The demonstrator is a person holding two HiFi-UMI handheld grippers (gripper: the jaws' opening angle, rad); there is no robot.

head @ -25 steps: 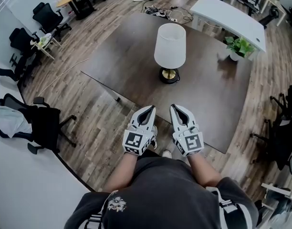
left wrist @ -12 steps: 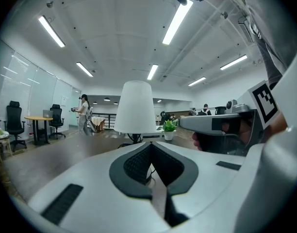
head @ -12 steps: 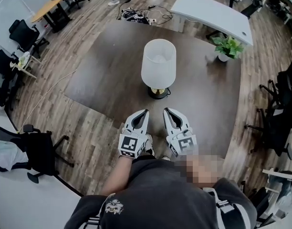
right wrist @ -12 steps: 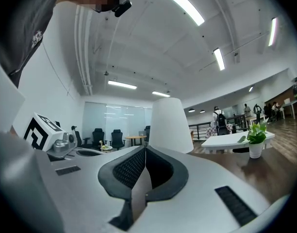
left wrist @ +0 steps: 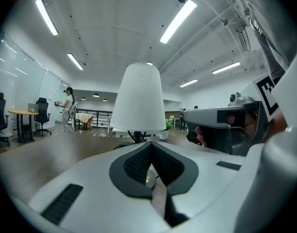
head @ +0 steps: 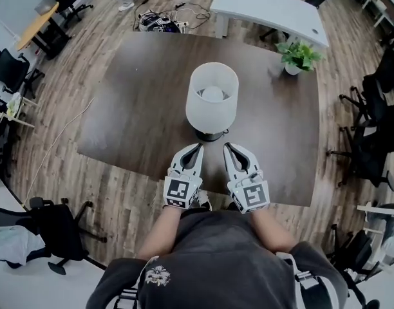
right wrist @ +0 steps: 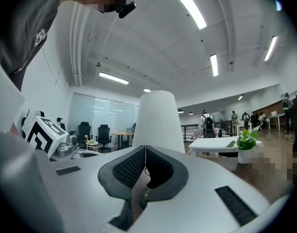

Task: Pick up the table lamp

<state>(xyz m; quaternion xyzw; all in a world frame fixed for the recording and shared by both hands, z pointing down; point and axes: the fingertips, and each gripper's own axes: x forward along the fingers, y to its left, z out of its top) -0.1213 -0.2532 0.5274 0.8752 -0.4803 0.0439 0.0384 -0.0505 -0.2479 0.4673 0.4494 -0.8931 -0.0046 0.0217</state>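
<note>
Head view: lamp base (head: 211,134) mostly hidden under the shade (head: 212,98), only a dark sliver shows below its rim; stem not seen; table's (head: 120,108) near edge partly covered by the left gripper (head: 196,147) and right gripper (head: 228,147), and by the person's torso. Left gripper view: shade's bottom rim and all below it lost behind the closed jaws. Right gripper view: shade's lower part likewise masked by the closed jaws; distant figures (right wrist: 207,125) too small to tell.
</note>
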